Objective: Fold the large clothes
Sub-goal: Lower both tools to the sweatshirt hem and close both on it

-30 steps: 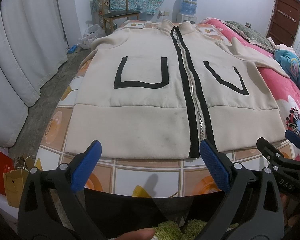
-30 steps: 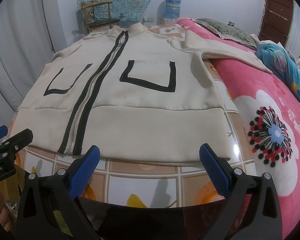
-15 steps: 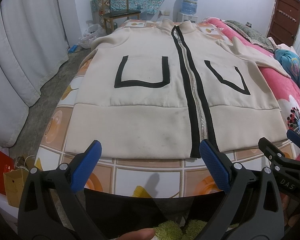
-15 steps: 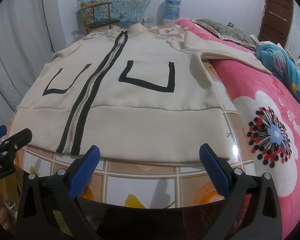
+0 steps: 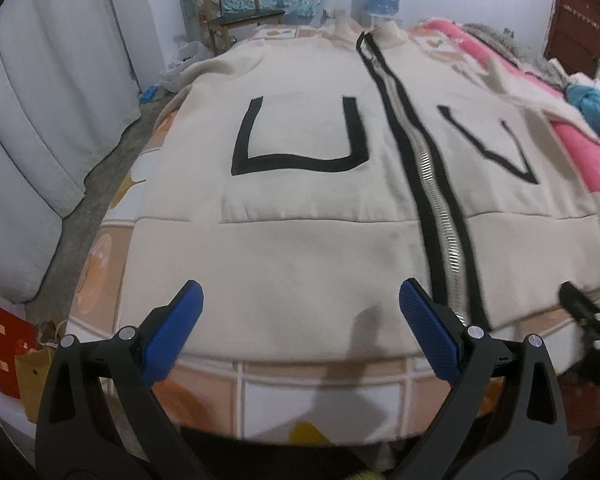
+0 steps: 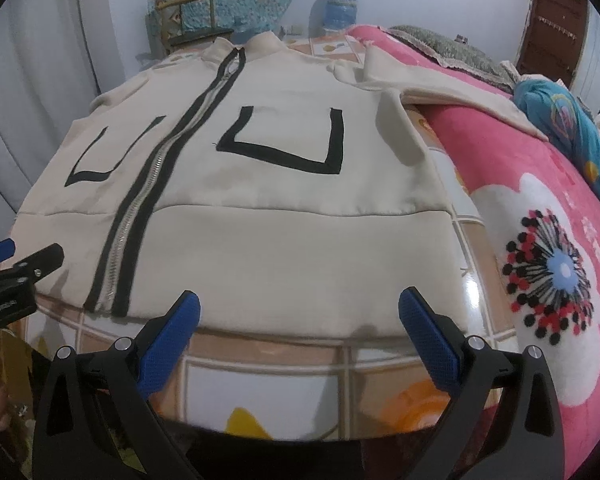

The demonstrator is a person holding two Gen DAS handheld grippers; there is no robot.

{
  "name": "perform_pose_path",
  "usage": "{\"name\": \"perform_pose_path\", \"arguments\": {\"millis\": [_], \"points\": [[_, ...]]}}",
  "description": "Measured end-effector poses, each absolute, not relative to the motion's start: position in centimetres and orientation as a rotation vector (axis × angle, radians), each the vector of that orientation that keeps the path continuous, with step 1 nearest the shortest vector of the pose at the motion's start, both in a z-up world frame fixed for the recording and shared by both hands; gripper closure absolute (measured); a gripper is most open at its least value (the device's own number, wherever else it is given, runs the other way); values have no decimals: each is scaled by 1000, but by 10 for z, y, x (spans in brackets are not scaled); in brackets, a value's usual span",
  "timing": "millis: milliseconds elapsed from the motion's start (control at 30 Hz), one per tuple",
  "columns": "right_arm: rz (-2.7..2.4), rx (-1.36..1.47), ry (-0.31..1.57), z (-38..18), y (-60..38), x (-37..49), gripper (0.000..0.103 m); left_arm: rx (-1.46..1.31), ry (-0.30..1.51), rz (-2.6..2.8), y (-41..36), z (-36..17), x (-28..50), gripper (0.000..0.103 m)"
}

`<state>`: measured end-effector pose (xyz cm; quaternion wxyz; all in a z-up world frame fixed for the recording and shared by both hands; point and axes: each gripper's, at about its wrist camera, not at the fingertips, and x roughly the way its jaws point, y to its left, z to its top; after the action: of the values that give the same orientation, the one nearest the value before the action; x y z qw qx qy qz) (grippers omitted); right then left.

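Approach step: your left gripper and right gripper gape empty at jacket hem, lower frame; next, pinch hem corners.

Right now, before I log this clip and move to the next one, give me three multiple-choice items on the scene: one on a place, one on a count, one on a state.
1. Where does the cream zip-front jacket lie?
A. Spread flat on the tile-patterned bed cover
B. Hung on the wooden chair
C. Heaped on the floor

2. How many black U-shaped pocket outlines does the jacket's front show?
A. One
B. Two
C. Four

3. How do the left gripper and right gripper stand?
A. Both shut on the hem
B. One open, one shut
C. Both open and holding nothing

Answers:
1 A: the jacket lies front up, flat on the cover.
2 B: one outline sits on each side of the silver zipper.
3 C: each pair of blue pads stands wide apart, with no fabric between them.
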<state>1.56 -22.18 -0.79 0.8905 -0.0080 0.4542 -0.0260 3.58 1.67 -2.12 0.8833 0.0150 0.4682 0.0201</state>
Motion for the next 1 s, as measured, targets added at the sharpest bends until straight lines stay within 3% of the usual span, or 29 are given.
{"name": "perform_pose_path", "arguments": {"millis": [133,767,1000], "points": [[-30,-9,965,-18,-222,29,6,49,1001,41,19,-42,51,7],[76,-44,983,-30,-231,30,6,27,1007,-14,19,-40,50,7],[-70,-49,853,12,-285,19,6,-18,833,23,62,-11,32,7]]}}
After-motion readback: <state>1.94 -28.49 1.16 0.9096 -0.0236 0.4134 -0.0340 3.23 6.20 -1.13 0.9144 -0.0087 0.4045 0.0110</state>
